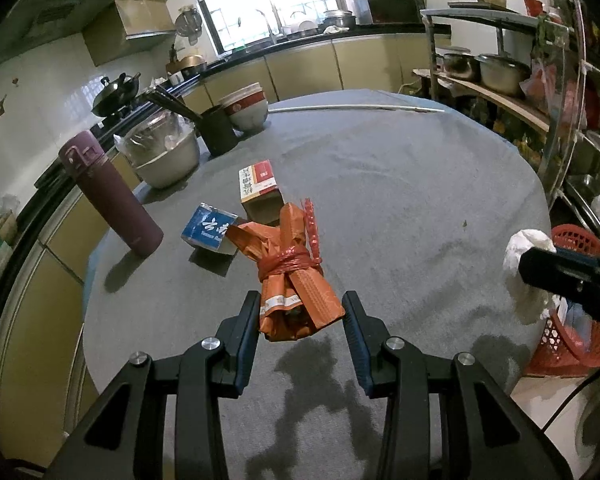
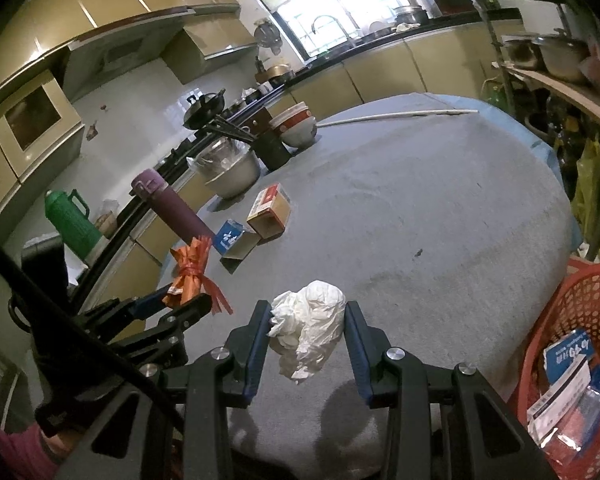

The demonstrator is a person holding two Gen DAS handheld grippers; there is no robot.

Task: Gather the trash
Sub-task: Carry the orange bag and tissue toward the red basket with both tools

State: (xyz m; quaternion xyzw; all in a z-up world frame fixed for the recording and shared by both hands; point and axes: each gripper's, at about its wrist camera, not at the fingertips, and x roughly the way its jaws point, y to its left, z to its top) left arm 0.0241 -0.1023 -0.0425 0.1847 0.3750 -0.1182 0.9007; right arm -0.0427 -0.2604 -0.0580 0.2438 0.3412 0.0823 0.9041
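Trash is partly collected: packets already lie in the red basket [image 2: 572, 320] at right, the right gripper [image 2: 306, 326] clamps white tissue [image 2: 308, 320], the left gripper [image 1: 300, 316] brackets the orange bundle [image 1: 292, 276], grip uncertain, and two boxes [image 1: 260, 180] remain on the table [image 1: 400, 200].

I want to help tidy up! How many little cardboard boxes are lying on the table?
2. The blue box lies near the purple bottle; the red-and-white box lies just behind it, toward the metal bowl. The held orange bundle might hide more.
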